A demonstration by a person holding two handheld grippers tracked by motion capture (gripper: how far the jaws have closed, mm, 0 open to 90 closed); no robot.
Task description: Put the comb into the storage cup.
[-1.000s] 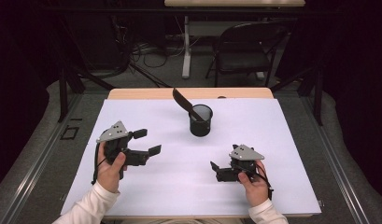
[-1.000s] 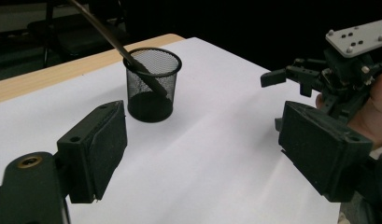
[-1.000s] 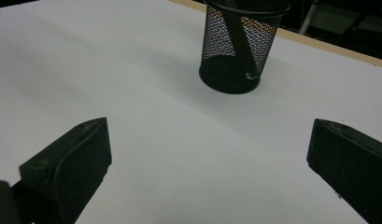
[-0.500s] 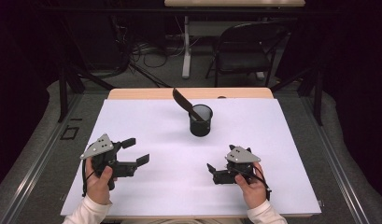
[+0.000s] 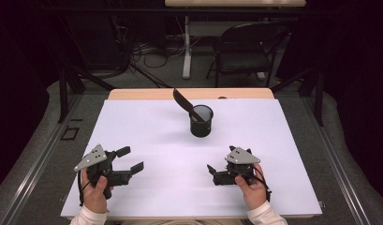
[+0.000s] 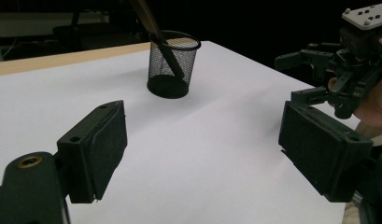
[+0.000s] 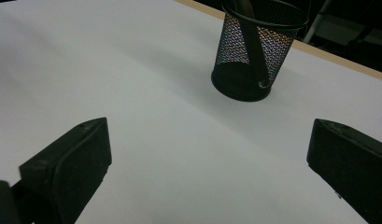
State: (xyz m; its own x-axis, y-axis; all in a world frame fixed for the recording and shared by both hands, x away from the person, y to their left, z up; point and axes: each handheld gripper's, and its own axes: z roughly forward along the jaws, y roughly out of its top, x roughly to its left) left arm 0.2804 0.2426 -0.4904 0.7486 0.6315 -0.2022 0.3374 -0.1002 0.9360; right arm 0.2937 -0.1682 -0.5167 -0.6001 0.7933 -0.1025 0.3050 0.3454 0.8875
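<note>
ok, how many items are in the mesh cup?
1. A single dark flat tool stands tilted in the black mesh cup at the table's far centre, its top leaning left over the rim. Something short could be hidden low inside.

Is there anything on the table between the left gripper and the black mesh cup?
No. From the left gripper to the mesh cup there is just bare white table, seen in the high view and the left gripper view.
</note>
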